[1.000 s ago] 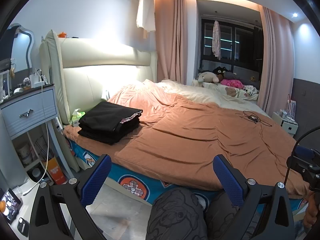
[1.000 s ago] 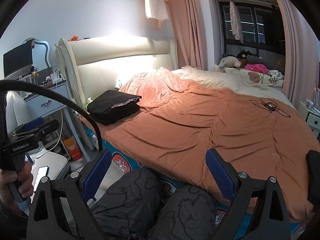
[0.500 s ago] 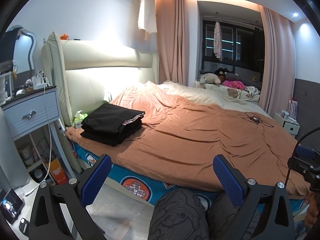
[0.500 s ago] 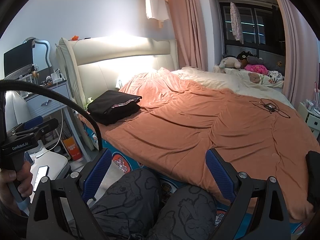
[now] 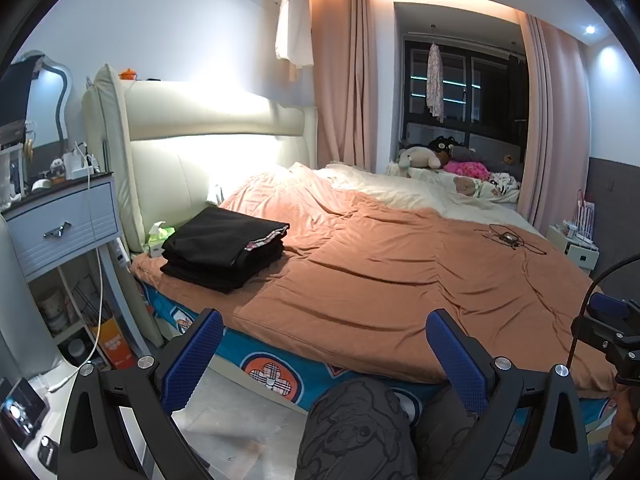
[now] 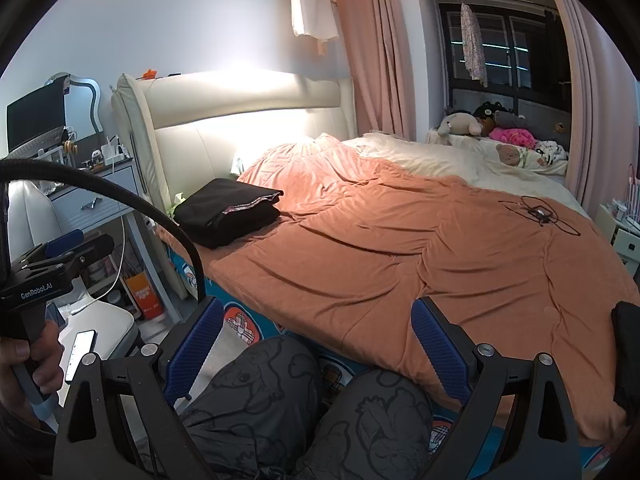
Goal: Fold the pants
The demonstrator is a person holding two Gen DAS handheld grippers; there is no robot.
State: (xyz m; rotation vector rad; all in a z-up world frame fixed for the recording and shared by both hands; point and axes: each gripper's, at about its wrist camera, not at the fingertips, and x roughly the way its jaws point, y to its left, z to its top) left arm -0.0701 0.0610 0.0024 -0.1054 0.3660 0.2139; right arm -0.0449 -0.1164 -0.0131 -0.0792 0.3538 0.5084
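Over by the headboard, folded black pants sit stacked on the bed, prob parked out of the way. Left gripper & right gripper both spread wide, holding nothing, back over the knees.

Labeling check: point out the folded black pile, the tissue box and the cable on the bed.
black pile (image 5: 224, 240), left wrist view, top layer
tissue box (image 5: 159, 236), left wrist view, green top
cable (image 6: 538, 212), right wrist view, dark centre piece

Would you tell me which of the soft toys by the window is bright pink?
The pink toy lying right of the pale grey bear and black toy; the others are grey, black or brown.
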